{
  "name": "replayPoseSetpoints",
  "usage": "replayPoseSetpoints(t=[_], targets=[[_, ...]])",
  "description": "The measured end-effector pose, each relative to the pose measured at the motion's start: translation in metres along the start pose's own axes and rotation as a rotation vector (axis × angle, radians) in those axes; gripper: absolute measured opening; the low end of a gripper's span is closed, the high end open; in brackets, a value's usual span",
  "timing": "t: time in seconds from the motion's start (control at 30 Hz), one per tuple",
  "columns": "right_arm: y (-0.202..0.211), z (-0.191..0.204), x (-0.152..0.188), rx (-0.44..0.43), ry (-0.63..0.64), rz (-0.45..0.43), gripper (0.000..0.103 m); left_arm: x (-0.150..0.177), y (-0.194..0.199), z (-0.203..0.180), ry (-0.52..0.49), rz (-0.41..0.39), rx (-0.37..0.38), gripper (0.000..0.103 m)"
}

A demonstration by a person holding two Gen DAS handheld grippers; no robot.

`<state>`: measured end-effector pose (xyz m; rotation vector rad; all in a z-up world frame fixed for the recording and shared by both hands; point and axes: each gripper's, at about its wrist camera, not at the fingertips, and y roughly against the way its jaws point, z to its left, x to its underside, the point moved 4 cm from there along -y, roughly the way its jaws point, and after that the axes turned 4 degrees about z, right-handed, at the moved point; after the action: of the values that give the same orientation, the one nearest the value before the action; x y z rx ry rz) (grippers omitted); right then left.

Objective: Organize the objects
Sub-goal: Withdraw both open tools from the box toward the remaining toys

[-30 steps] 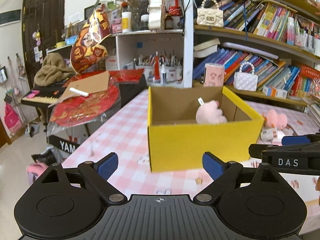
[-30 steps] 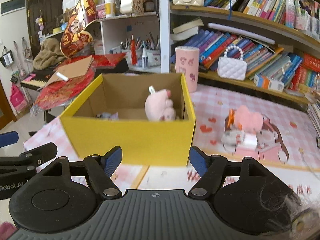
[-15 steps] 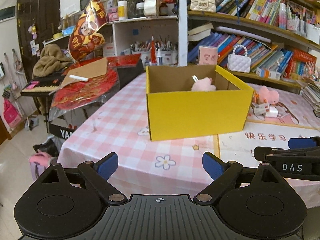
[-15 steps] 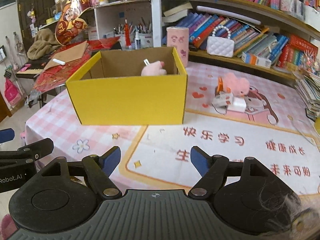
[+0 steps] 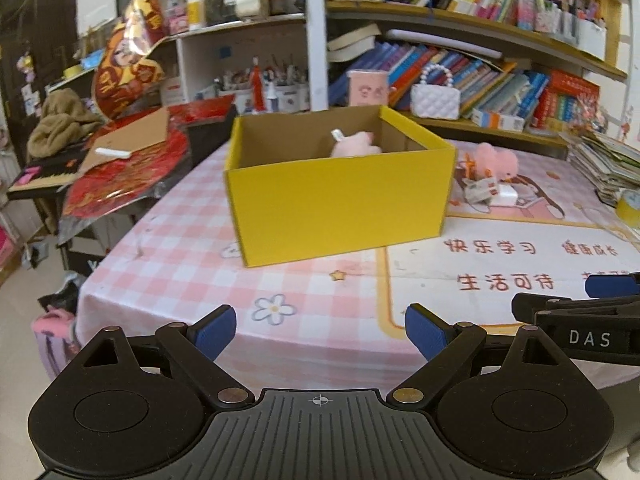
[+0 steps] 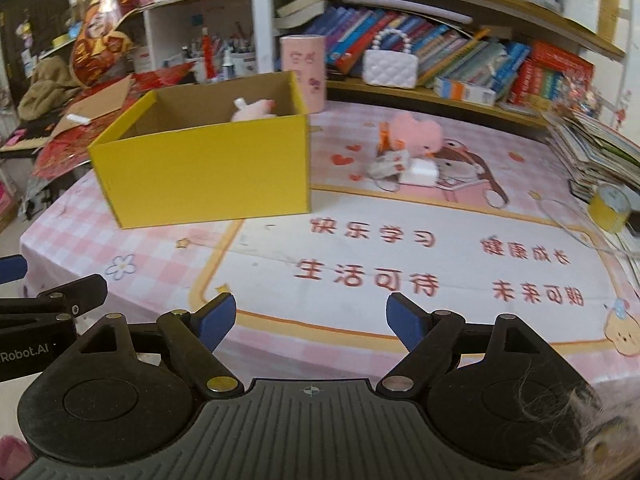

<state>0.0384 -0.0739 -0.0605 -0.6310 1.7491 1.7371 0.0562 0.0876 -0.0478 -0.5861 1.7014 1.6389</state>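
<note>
A yellow cardboard box (image 5: 340, 200) (image 6: 204, 172) stands open on the pink table, with a pink plush toy (image 5: 356, 146) (image 6: 254, 110) inside it. To its right lie a second pink plush (image 6: 416, 134) (image 5: 498, 160), a crumpled printed packet (image 6: 388, 162) and a small white block (image 6: 420, 172). My left gripper (image 5: 320, 330) hangs open over the table's near edge, well short of the box. My right gripper (image 6: 308, 320) is over the printed mat, its jaws opening with nothing between them.
A yellow tape roll (image 6: 610, 208) and a stack of books (image 6: 592, 152) sit at the table's right side. Bookshelves (image 5: 480, 68), a pink canister (image 6: 302, 72) and a white handbag (image 6: 390, 62) line the back. Red foil sheets and cardboard (image 5: 120, 160) lie on the left.
Both grippers have drawn back from the box toward the table's near edge, so the box looks smaller and farther. The right gripper's jaws have widened.
</note>
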Motion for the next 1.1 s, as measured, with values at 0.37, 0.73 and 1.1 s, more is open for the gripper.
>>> replayPoseSetpoints(t=[0.37,0.73,1.1], targets=[[-0.003,-0.064,0.002,0.089,-0.121,0.022,0.081,-0.017,-0.021,-0.055,-0.072,0.011,0.082,0.094],[-0.02,-0.126,-0.014,0.135,-0.162,0.055,0.082,-0.044,-0.052,-0.116,-0.114,0.027,0.133,0.094],[-0.047,-0.188,-0.043,0.145,-0.205,0.055,0.082,-0.072,-0.085,-0.175,-0.137,0.037,0.175,0.092]])
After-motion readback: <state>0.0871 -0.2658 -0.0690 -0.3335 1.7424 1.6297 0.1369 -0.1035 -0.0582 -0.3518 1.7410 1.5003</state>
